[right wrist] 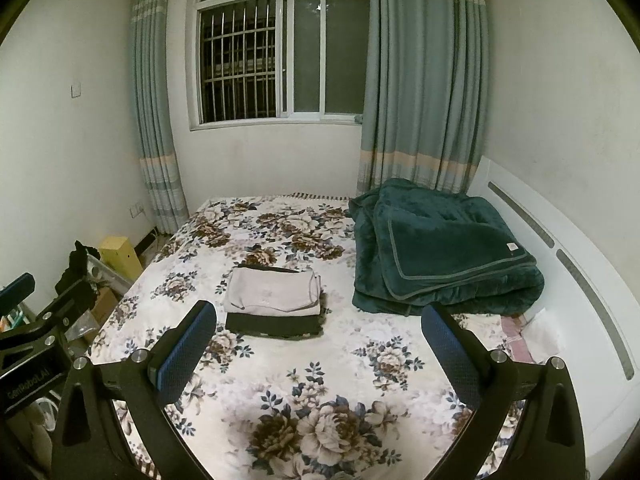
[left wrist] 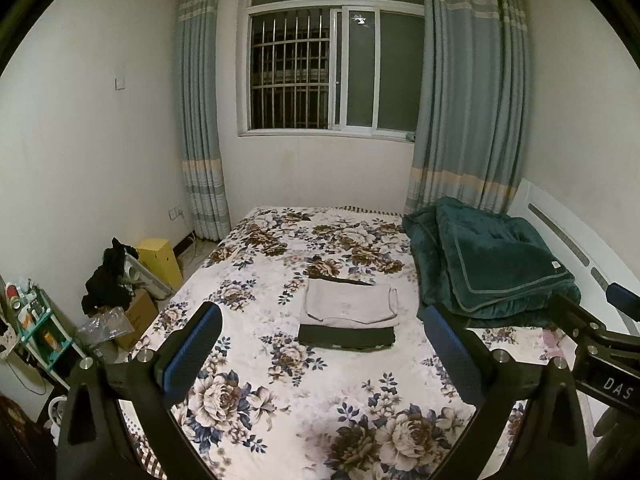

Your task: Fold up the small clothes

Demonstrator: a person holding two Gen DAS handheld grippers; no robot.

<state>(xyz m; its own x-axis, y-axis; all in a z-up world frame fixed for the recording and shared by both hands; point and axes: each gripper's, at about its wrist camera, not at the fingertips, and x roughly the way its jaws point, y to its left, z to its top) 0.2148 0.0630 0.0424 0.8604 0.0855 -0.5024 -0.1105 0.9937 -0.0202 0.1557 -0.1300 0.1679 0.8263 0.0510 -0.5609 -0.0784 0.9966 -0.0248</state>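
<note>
A folded pale grey garment (left wrist: 349, 303) lies on top of a folded black garment (left wrist: 346, 336) in the middle of the floral bed (left wrist: 280, 412). The stack also shows in the right wrist view: grey (right wrist: 274, 292) on black (right wrist: 274, 325). My left gripper (left wrist: 322, 322) is open and empty, held above the bed's near part, short of the stack. My right gripper (right wrist: 318, 320) is open and empty, to the right of the stack and nearer than it. The right gripper also shows at the right edge of the left wrist view (left wrist: 592, 320).
A folded dark green blanket (left wrist: 492, 264) lies at the bed's right side against a white headboard (right wrist: 560, 264). Boxes, black clothing and a small shelf (left wrist: 40, 320) crowd the floor left of the bed. A window and curtains stand behind.
</note>
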